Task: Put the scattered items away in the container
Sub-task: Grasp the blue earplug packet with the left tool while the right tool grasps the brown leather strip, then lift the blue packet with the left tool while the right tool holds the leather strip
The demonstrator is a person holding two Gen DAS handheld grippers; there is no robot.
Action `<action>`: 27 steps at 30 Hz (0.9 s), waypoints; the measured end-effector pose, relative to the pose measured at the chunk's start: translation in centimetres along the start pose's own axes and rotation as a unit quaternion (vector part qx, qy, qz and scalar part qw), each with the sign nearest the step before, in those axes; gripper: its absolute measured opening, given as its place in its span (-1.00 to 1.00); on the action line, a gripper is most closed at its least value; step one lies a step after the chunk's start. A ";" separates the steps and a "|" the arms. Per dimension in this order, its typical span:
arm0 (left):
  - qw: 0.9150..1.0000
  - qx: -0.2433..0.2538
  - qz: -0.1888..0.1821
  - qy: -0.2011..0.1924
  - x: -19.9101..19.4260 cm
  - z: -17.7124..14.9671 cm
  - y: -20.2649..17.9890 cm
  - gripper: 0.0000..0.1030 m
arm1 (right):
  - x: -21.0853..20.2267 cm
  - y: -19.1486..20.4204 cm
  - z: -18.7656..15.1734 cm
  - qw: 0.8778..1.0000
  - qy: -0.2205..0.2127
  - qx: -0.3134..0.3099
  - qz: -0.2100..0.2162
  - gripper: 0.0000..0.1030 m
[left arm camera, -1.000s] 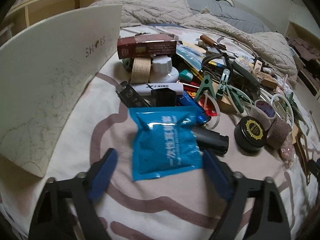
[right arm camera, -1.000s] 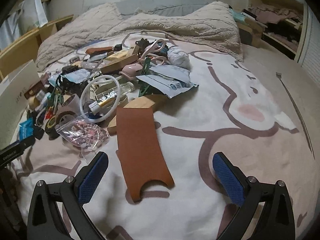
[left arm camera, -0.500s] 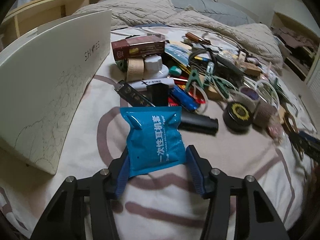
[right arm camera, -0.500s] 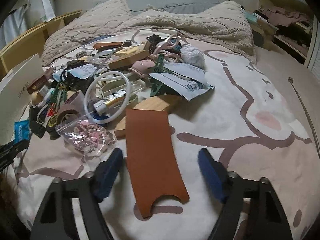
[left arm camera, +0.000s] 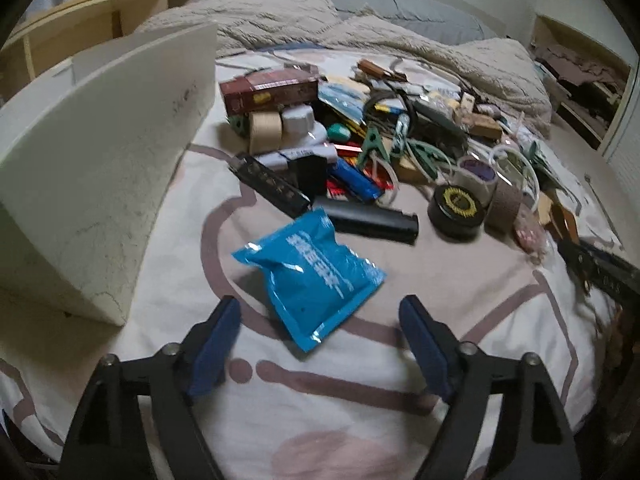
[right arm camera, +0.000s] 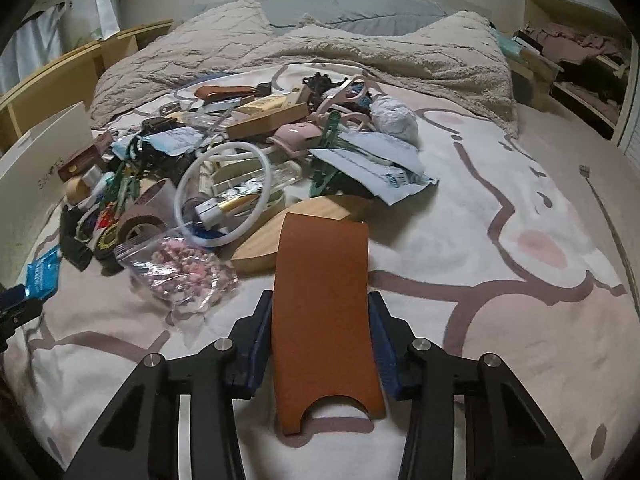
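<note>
the right gripper (right arm camera: 320, 344), jaws just closing, clamps its ribbed blue pads (right arm camera: 260, 344) on the long edges of a flat, smooth tan leather strip with a notched end (right arm camera: 324, 312). the left gripper (left arm camera: 320, 344), jaws just opening, stands apart over a crinkled glossy blue foil packet (left arm camera: 316, 272) that lies loose on the soft pale printed bedcover (left arm camera: 460, 280). left of it stands the matte white cardboard shoebox (left arm camera: 100, 184); beyond lies the heap of clutter (left arm camera: 360, 144).
</note>
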State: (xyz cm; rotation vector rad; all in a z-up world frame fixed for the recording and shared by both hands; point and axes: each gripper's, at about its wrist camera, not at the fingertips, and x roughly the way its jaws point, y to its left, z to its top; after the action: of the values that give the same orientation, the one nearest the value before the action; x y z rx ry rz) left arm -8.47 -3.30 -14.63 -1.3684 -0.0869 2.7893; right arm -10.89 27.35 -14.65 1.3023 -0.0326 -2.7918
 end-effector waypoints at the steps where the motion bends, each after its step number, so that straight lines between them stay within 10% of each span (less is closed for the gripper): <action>1: 1.000 -0.005 0.004 -0.004 0.0 0.2 0.1 0.67 | -0.1 0.2 -0.1 1.000 0.001 -0.001 0.002 -0.12; 14: 0.999 -0.026 0.032 0.017 3.8 2.4 -0.5 0.67 | -1.7 2.5 -2.1 0.999 0.018 -0.037 0.031 -0.12; 27: 0.996 0.086 -0.003 -0.004 3.1 1.2 -2.2 0.42 | -2.5 2.6 -2.8 0.998 0.026 -0.036 0.038 -0.12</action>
State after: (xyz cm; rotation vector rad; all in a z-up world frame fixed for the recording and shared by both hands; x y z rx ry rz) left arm -11.28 -0.97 -16.17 -1.3148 0.1455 2.7227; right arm -7.03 24.91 -14.49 1.3279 0.0202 -2.6698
